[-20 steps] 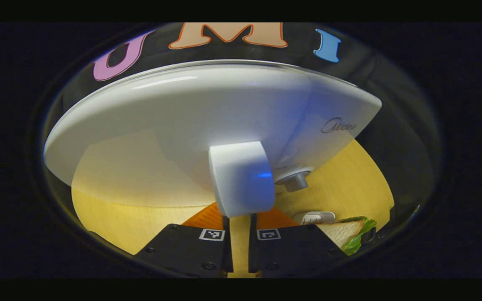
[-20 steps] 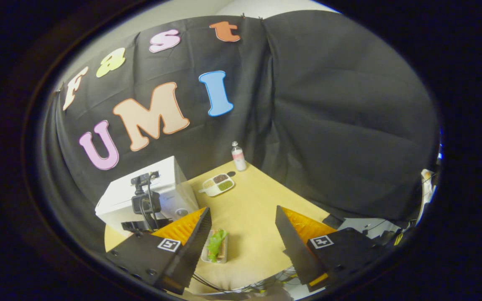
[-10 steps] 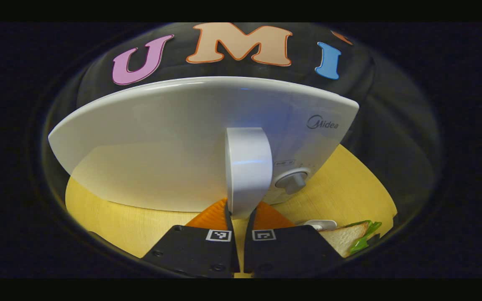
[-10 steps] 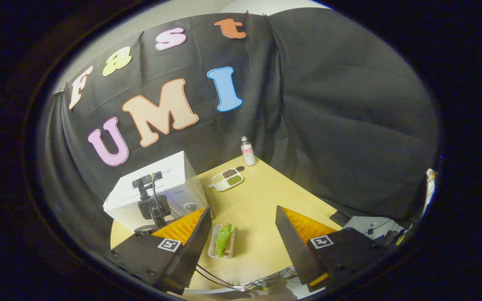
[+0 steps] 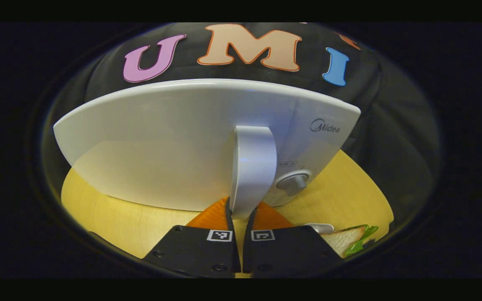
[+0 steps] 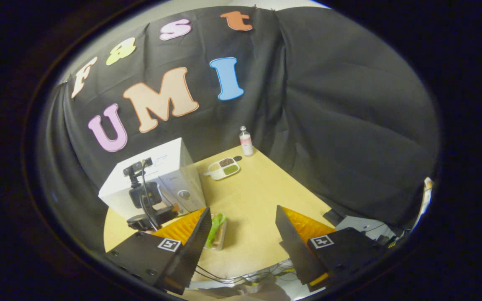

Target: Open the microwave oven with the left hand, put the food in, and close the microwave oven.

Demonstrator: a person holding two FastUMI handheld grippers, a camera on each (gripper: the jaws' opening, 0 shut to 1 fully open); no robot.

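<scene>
The white microwave (image 5: 174, 138) stands close in front of me in the left gripper view, its door flush with the body. My left gripper (image 5: 239, 209) is shut on the lower end of the upright door handle (image 5: 253, 163). A sandwich with lettuce (image 5: 349, 240) lies on a small white tray (image 5: 320, 228) at the lower right. In the right gripper view the microwave (image 6: 170, 167) sits at the table's left, with the left gripper (image 6: 170, 210) at its front. My right gripper (image 6: 243, 211) hangs open high above the table, and the sandwich (image 6: 216, 225) lies beside its left finger.
A round knob (image 5: 293, 182) sits on the microwave's panel right of the handle. A divided dish of food (image 6: 223, 168) and a small bottle (image 6: 246, 142) stand at the far side of the wooden table (image 6: 262, 196). Cables hang at the table's near edge.
My left gripper's fingers have come together on the handle's lower end, and the microwave front has steadied in view. The right gripper has drifted a little; the sandwich now sits nearer its left finger.
</scene>
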